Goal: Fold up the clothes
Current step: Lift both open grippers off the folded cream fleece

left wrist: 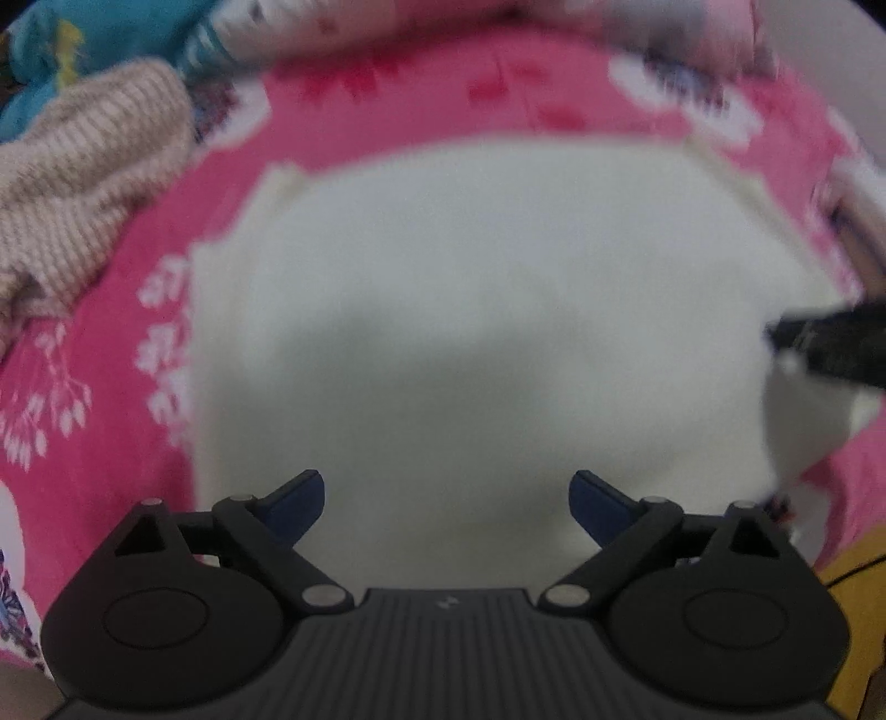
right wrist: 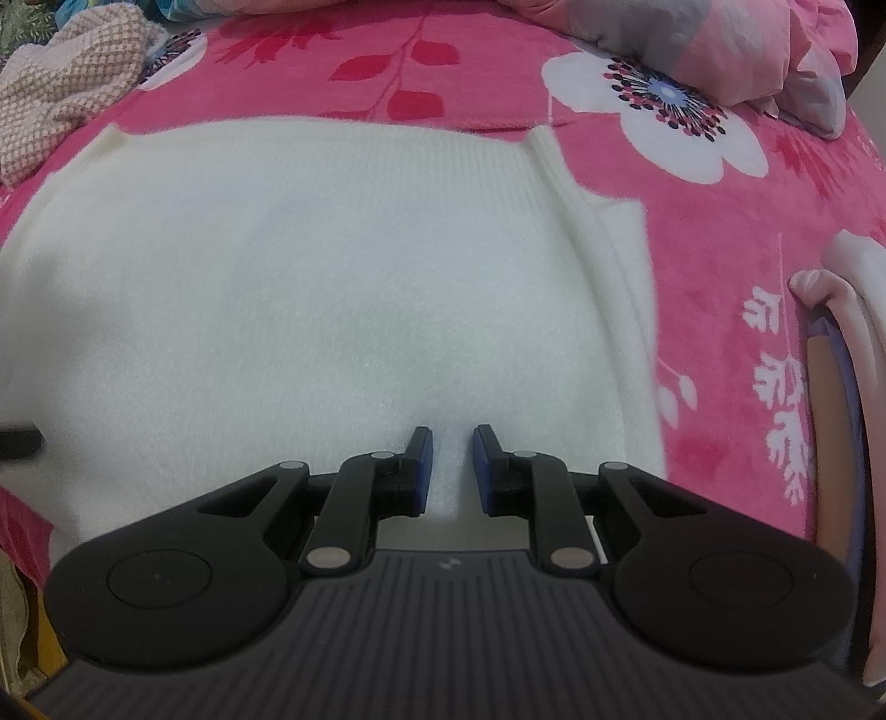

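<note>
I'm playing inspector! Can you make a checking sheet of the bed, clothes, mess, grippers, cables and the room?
Surface: pink fleece blanket with white flowers.
Job's things: white fluffy knit garment spread flat.
Clutter: beige waffle-knit garment crumpled beyond it; teal cloth; pink-grey quilt.
Grippers: left gripper wide open, empty; right gripper fingers narrowly apart with a fold of the white garment between them, grip unclear.
Cables: nothing seen.
Surroundings: too blurred to tell.

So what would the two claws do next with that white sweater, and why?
Probably the left gripper drops back to the white sweater and pinches its near edge. Its jaws gape with nothing between them, while the right gripper is already nipping a ridge of the knit; lifting the near half over evenly needs both holding.
</note>
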